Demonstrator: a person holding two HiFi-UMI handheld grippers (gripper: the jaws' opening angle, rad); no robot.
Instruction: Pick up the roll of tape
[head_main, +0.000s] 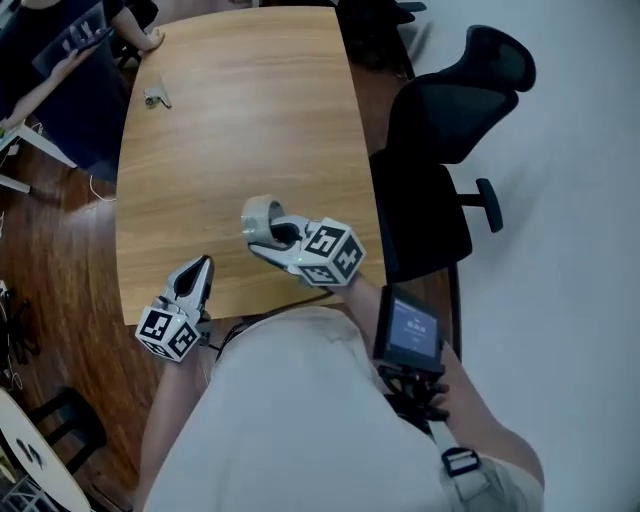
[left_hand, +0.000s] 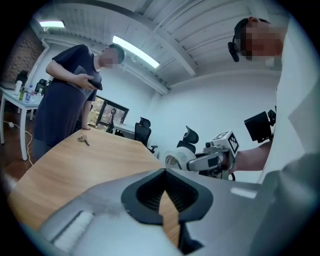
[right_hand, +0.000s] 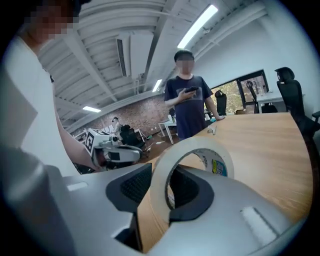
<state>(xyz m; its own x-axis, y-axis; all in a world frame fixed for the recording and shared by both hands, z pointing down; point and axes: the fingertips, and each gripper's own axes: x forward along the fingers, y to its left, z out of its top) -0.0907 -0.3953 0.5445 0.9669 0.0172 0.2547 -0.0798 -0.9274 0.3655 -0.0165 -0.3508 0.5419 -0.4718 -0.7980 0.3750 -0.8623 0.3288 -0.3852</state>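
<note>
Currently: right hand-held gripper (head_main: 268, 232) clamped on roll of tape (head_main: 260, 213), one jaw through its core. Roll held clear above counter (head_main: 240, 110), near its front edge. Left hand-held gripper (head_main: 200, 268) closed, empty, over counter's front edge. Keys (head_main: 157, 97) at counter's far end.

Office: long wooden table (head_main: 240, 120), black swivel chair (head_main: 440, 110) alongside.

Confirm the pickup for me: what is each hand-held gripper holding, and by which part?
Right hand-held gripper: the roll of tape, clamped on the near side of its ring. Left hand-held gripper: nothing, jaws shut.
</note>
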